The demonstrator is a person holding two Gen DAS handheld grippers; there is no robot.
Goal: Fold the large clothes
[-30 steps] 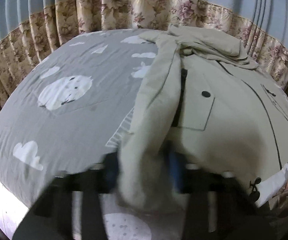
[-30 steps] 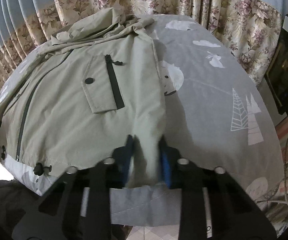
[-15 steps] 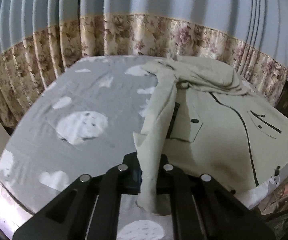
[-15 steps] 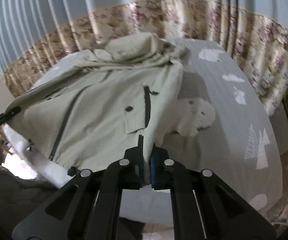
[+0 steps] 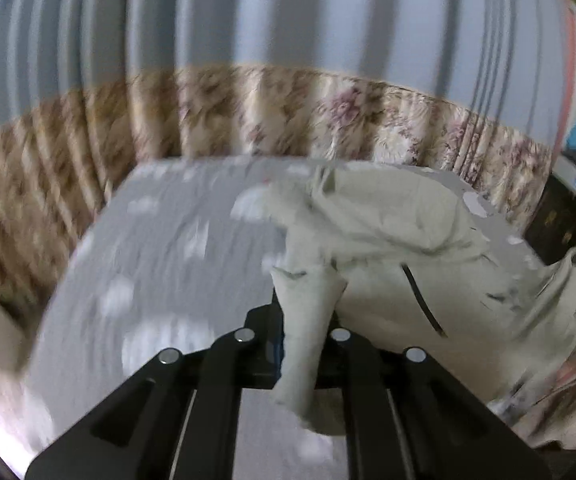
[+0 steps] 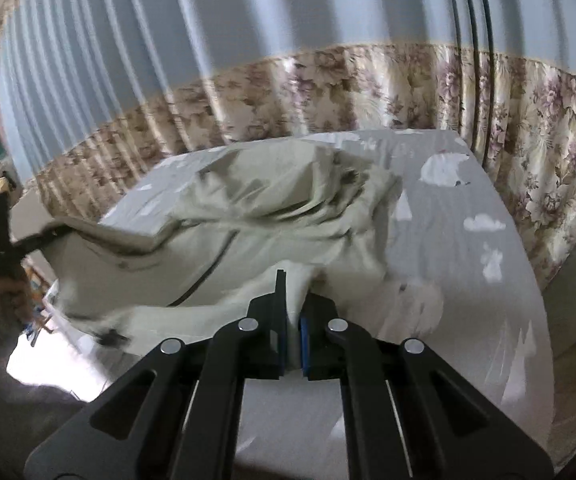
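The fingers (image 5: 264, 332) of the left gripper (image 5: 302, 320) pinch a bunched corner of the beige jacket (image 5: 428, 240), and a tail of cloth hangs down between them towards the near edge; their jaws are easing apart slightly, yet the fabric is still gripped. The fingers (image 6: 278, 308) of the right gripper (image 6: 293, 312) are pressed together on another edge of the same jacket (image 6: 256, 208), a thin fold of cloth trapped between the blue pads.

Both held corners are lifted clear of the bed (image 5: 160, 264), so the near hem of the jacket hangs stretched between the two grippers. In the right wrist view the left gripper (image 6: 38, 240) shows at the far left, held in a person's hand (image 6: 6, 284), with the jacket edge drawn taut to it. A dark zip line (image 5: 422, 300) runs across the raised cloth.

Further back, the rest of the jacket lies crumpled on the grey bed sheet (image 6: 468, 240), which is printed with white clouds and animals. Its hood end is heaped towards the far side of the bed.

Beyond the bed hangs a curtain (image 6: 328, 88), floral along its lower band and plain blue above. At the far right of the left wrist view a dark cabinet (image 5: 560, 216) stands beside the bed.
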